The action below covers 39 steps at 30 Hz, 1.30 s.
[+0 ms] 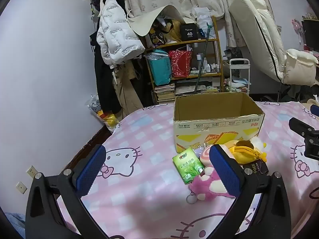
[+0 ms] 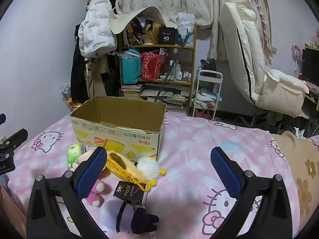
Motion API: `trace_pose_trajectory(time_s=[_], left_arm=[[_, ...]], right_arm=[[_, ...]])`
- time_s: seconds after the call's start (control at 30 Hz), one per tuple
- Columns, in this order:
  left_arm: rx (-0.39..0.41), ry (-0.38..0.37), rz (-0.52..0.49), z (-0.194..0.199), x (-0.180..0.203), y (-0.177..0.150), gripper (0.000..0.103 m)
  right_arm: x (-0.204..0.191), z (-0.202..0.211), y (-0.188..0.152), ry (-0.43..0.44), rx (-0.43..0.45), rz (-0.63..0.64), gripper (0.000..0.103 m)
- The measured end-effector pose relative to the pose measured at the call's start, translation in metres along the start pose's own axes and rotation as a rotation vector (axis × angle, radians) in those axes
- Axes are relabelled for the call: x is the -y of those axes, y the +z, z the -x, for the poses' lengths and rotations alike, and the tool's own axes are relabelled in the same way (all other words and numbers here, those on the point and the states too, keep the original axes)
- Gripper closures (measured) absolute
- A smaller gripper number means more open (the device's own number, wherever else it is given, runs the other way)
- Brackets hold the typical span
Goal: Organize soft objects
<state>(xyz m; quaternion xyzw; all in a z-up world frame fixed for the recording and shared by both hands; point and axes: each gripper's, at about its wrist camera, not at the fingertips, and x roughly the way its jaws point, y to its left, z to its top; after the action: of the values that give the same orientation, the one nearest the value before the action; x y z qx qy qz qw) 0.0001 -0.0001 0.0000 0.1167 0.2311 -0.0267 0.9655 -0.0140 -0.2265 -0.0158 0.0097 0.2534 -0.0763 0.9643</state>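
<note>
An open brown-and-yellow cardboard box [image 1: 218, 119] stands on a bed covered with a pink checked cartoon-cat sheet [image 1: 143, 139], and from both views its inside looks bare. The soft things lie in a loose cluster on the sheet just in front of the box: a green tissue packet [image 1: 188, 165], a pink plush bear with a metal key ring [image 1: 205, 187], a yellow plush pouch with a brown patch [image 2: 121, 165], a white fluffy pompom with two yellow balls [image 2: 148, 168], a dark tissue packet printed "Face" [image 2: 130, 194] and a lavender plush toy with dark navy limbs [image 2: 127, 217].

The left tongs [image 1: 157, 169] hover above the sheet with their blue pads spread wide, holding nothing; the cluster sits by the right-hand pad. The right tongs [image 2: 158, 169] are likewise spread wide and empty, with the cluster near their left-hand pad.
</note>
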Motion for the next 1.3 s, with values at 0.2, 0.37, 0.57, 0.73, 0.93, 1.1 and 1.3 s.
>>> trace_pose_trajectory(time_s=[0.2, 0.37, 0.57, 0.73, 0.93, 1.1, 1.3], left_arm=[[0.0, 0.004, 0.001, 0.0001, 0.001, -0.0003, 0.001], [0.006, 0.003, 0.001, 0.0021, -0.0003, 0.0039, 0.001], [0.006, 0.001, 0.005, 0.005, -0.0017, 0.0044, 0.001], [0.005, -0.001, 0.012, 0.0014, -0.0019, 0.0012, 0.001], [0.004, 0.0, 0.011, 0.0007, -0.0018, 0.0009, 0.001], [0.003, 0.0, 0.011, 0.0005, -0.0018, 0.001, 0.001], [0.003, 0.001, 0.01, 0.0017, -0.002, 0.0006, 0.001]], right_arm=[[0.0, -0.0002, -0.0001, 0.001, -0.003, 0.0, 0.0], [-0.0002, -0.0001, -0.0005, 0.002, -0.003, 0.001, 0.0], [-0.0001, -0.0003, -0.0002, 0.001, -0.001, 0.001, 0.0], [-0.0001, -0.0002, 0.0, 0.001, -0.001, 0.002, 0.0], [-0.0002, 0.0001, 0.0002, 0.0, -0.001, 0.002, 0.0], [-0.0002, 0.0002, 0.0002, 0.001, -0.001, 0.002, 0.0], [-0.0002, 0.0002, 0.0003, -0.003, -0.001, 0.003, 0.0]])
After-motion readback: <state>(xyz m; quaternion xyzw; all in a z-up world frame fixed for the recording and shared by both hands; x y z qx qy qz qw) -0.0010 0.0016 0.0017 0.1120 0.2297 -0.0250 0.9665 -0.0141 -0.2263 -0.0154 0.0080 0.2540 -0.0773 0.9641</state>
